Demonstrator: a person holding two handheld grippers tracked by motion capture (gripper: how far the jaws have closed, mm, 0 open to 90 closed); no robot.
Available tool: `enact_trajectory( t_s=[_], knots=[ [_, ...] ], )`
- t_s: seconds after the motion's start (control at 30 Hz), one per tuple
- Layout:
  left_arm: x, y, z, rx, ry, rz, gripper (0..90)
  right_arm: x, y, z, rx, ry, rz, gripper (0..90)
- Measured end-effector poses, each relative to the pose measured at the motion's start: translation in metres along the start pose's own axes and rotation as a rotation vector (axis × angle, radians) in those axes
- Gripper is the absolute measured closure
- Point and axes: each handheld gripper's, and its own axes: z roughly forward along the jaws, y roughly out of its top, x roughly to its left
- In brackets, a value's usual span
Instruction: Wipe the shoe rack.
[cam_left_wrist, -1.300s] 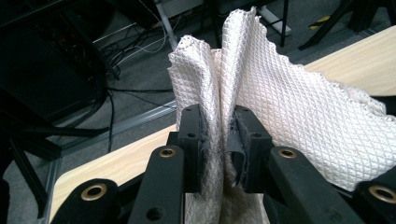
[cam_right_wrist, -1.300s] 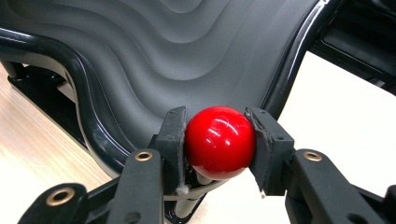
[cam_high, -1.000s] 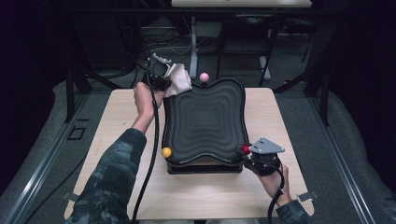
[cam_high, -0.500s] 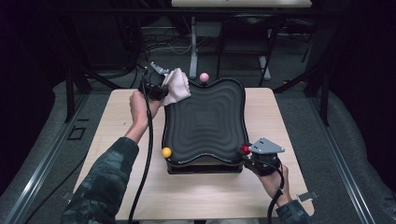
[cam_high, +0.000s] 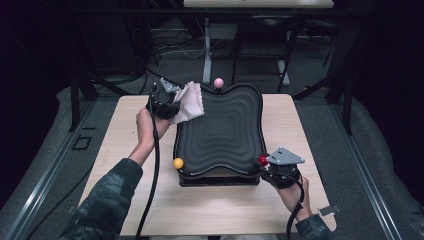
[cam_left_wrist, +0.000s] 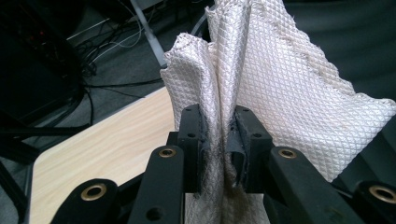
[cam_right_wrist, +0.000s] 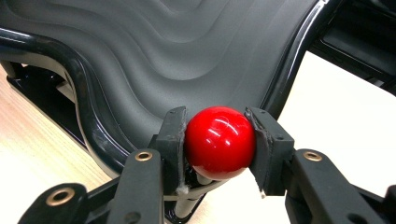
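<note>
At the desk's far-left part, over the tray's (cam_high: 220, 150) far-left corner, the cloth (cam_high: 191, 102) is pinched in the left gripper (cam_left_wrist: 218, 135). The red knob (cam_right_wrist: 219, 140) at the near-right corner is clamped by the right gripper (cam_right_wrist: 218, 144). Wiping is best done with the knob held steady and the cloth pressed flat along the ridges. Nothing loose is seen on the tray.

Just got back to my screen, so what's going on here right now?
A person works at the table with two grippers. The left gripper pinches a white cloth at the far left corner of the black wavy tray. The right gripper is clamped on the red ball knob at the tray's near right corner.
</note>
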Motion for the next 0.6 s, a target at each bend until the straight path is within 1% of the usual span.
enact_trajectory(
  t_s=[0.13, 0.17, 0.33, 0.4, 0.47, 0.6],
  knots=[
    [-0.004, -0.008, -0.004, -0.005, -0.011, 0.004, 74.6, 0.0, 0.0, 0.0, 0.0, 0.0, 0.0, 60.2],
    [-0.004, -0.01, -0.005, -0.003, -0.013, 0.011, 74.6, 0.0, 0.0, 0.0, 0.001, 0.0, 0.0, 60.2],
    [-0.008, -0.02, -0.01, -0.001, -0.027, 0.014, 74.6, 0.0, 0.0, 0.0, 0.0, -0.002, 0.0, 60.2],
    [-0.01, -0.026, -0.012, -0.002, -0.034, 0.011, 74.6, 0.0, 0.0, 0.0, 0.0, -0.001, -0.001, 60.2],
    [-0.011, -0.032, -0.013, 0.002, -0.037, 0.017, 74.5, 0.0, 0.0, 0.0, 0.0, -0.001, 0.0, 60.2],
    [-0.013, -0.046, -0.016, 0.016, -0.053, 0.009, 74.4, 0.0, 0.0, 0.0, 0.0, -0.003, -0.002, 60.2]
  ],
)
